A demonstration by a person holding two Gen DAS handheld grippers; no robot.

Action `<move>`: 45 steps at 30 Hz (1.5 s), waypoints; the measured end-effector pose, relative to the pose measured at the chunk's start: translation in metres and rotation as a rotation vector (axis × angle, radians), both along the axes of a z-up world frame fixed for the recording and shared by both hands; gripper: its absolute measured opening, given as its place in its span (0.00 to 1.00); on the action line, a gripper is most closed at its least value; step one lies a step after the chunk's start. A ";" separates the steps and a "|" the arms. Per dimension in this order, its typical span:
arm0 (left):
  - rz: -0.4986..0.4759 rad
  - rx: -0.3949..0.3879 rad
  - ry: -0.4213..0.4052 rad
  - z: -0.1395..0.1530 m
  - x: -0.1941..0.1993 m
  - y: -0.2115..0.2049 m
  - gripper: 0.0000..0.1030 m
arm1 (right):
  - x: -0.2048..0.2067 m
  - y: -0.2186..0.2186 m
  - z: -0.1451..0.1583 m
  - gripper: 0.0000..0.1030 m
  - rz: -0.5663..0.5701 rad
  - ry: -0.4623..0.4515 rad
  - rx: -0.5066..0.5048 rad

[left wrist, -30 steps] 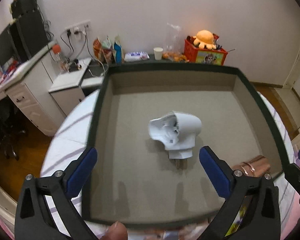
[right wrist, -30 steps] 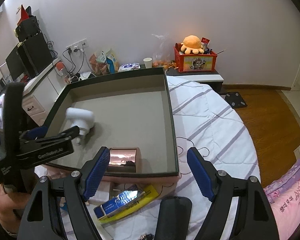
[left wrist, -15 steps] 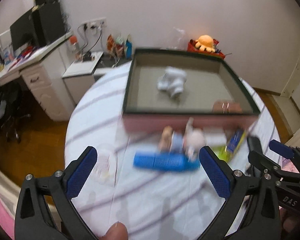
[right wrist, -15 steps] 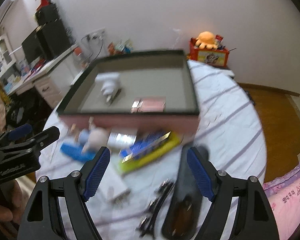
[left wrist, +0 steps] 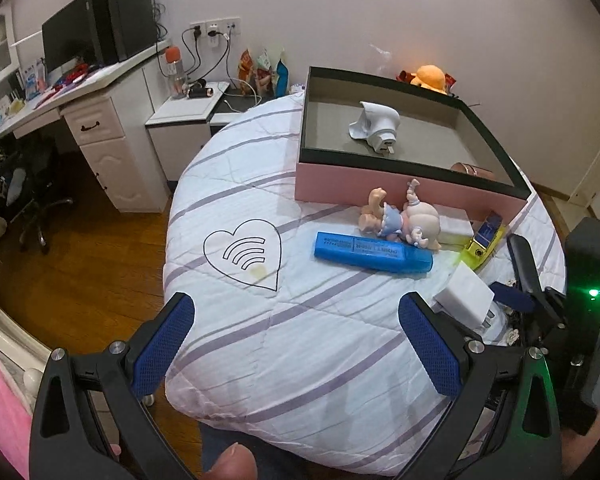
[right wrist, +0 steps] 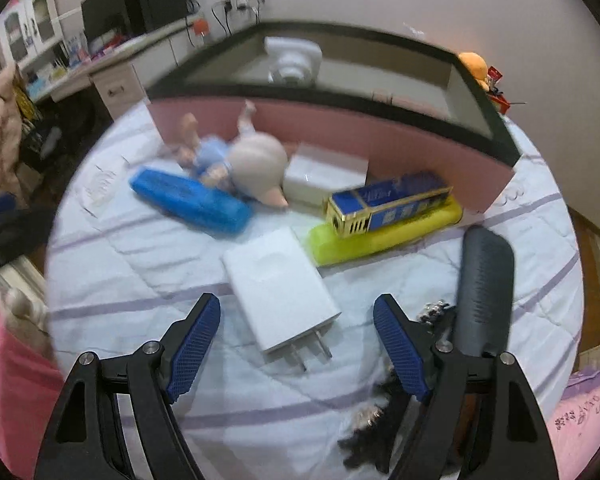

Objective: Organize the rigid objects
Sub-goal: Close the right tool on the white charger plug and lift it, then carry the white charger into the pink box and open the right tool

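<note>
A pink box (left wrist: 384,184) with a dark rim holds a white plug-in device (left wrist: 374,126) and a copper cylinder (left wrist: 470,170). In front of it lie a baby doll (left wrist: 400,222), a blue marker (left wrist: 374,252), a white charger (right wrist: 280,292), a blue-gold box (right wrist: 388,210) on a yellow case (right wrist: 384,238), and a dark grey case (right wrist: 484,292). My left gripper (left wrist: 298,346) is open and empty over the quilt's near edge. My right gripper (right wrist: 298,344) is open, its pads either side of the white charger's prong end.
The round table carries a striped white quilt (left wrist: 284,328) with a heart print (left wrist: 242,254). A white desk (left wrist: 96,120) and low cabinet (left wrist: 184,120) stand to the left over wooden floor. Dark keys or trinkets (right wrist: 384,420) lie by the right gripper.
Both grippers have pulled back from the box toward the table's near edge. The right gripper has dropped low over the white charger. Both stay open.
</note>
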State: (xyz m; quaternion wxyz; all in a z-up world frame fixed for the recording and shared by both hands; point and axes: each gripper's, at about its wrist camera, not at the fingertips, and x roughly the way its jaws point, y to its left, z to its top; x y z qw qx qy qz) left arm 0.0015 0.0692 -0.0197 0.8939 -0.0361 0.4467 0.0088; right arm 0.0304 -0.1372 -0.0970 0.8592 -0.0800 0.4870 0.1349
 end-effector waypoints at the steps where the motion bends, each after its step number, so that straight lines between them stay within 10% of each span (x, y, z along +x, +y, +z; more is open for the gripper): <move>1: 0.001 -0.001 0.003 -0.001 0.000 0.001 1.00 | -0.001 0.000 -0.001 0.72 0.004 -0.025 0.004; 4: 0.006 -0.009 0.014 -0.005 0.003 0.004 1.00 | -0.002 -0.002 0.004 0.48 0.011 -0.031 0.032; 28: -0.008 0.011 -0.029 0.010 0.048 -0.004 1.00 | 0.005 -0.013 0.070 0.40 0.019 -0.123 0.147; 35: -0.017 0.040 -0.090 0.027 0.093 -0.021 1.00 | 0.078 -0.028 0.101 0.40 -0.051 -0.212 0.116; 45: -0.013 0.036 -0.064 0.013 0.163 -0.030 1.00 | 0.166 -0.035 0.058 0.40 -0.136 -0.096 0.062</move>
